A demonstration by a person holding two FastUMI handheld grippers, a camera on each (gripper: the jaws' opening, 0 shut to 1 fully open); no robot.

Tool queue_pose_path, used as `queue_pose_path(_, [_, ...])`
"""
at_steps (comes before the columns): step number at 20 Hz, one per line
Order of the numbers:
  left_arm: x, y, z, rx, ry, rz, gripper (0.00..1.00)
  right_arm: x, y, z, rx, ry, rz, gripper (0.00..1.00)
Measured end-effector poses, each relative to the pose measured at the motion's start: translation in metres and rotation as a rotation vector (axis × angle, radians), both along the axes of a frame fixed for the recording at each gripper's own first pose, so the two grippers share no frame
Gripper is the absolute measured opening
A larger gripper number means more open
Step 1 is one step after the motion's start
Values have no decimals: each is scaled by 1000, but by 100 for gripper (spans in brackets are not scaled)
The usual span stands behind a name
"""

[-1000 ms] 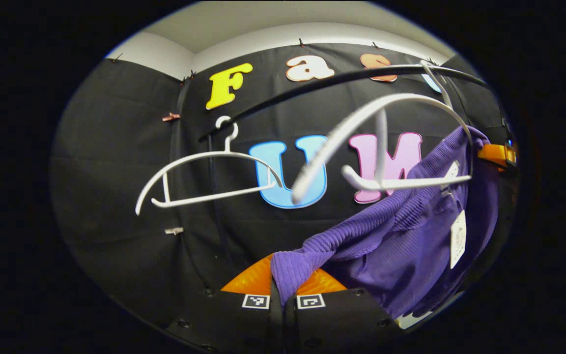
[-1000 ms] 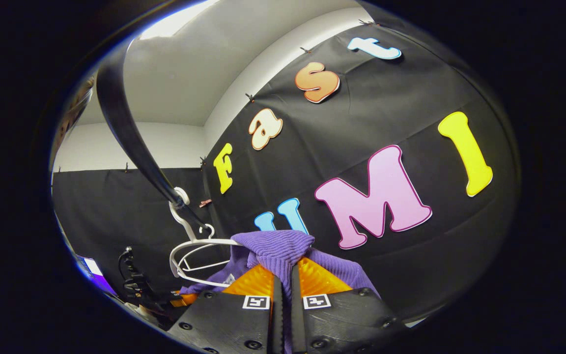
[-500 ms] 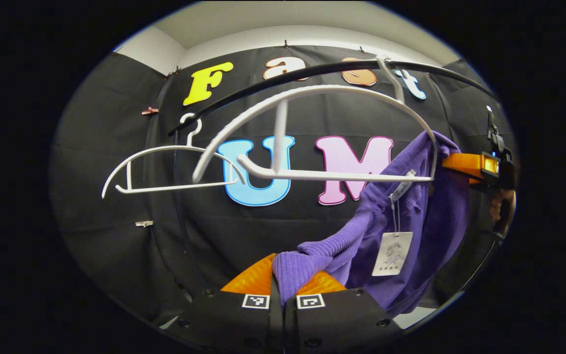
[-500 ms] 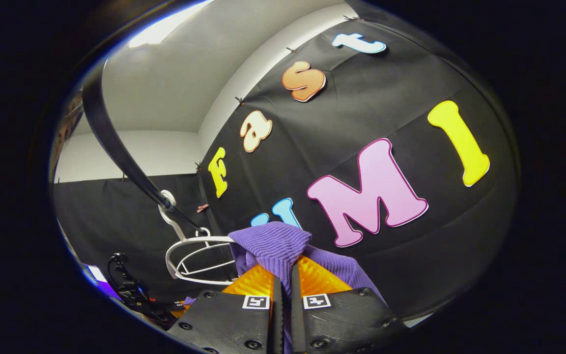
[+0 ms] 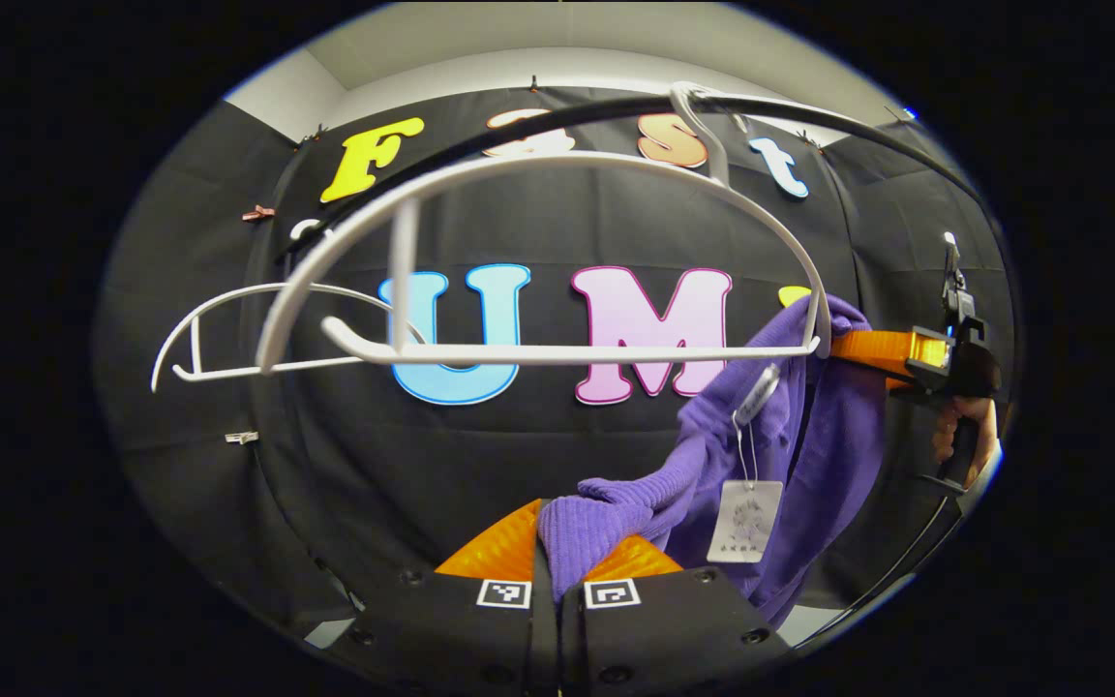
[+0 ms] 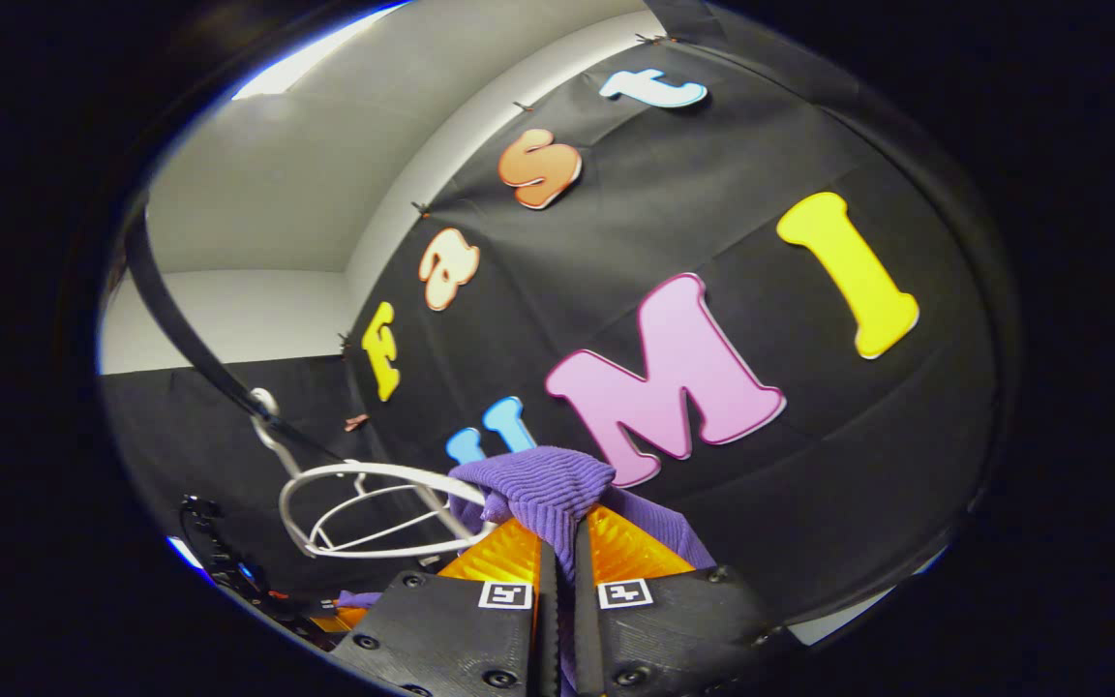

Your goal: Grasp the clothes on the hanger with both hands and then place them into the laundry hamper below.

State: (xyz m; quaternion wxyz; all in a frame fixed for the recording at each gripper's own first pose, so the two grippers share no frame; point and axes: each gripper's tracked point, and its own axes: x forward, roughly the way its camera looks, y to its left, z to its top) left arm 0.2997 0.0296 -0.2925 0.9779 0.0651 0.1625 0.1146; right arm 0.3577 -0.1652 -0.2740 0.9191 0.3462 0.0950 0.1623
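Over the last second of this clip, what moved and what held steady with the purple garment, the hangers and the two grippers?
The purple garment has slid along the near white hanger: its left arm is bare, cloth hanging only at its right end. The paper tag swung into plain sight. Both views swept sideways. Unchanged: left gripper and right gripper stay clamped on the fabric; the second hanger still hangs on the black rail.

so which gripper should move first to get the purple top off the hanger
Right, probably. The right gripper pinches the purple top at the white hanger end; the left gripper holds a freed end.
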Motion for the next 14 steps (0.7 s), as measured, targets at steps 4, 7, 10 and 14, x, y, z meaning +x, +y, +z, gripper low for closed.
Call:
queue_pose_path(4, [-3, -14, -20, -18, 44, -35, 6, -13, 25, -36, -96, 94, 75, 10])
queue_pose_path(7, [-2, -13, -31, -37, 65, -37, 6, -34, 54, -52, -69, 155, 154, 14])
queue_pose_path(10, [-12, -16, -40, -57, 78, -27, 6, -55, 72, -62, -81, 189, 188, 10])
queue_pose_path(14, [-21, -15, -60, -67, 111, -20, 6, -82, 96, -81, -168, 228, 215, 11])
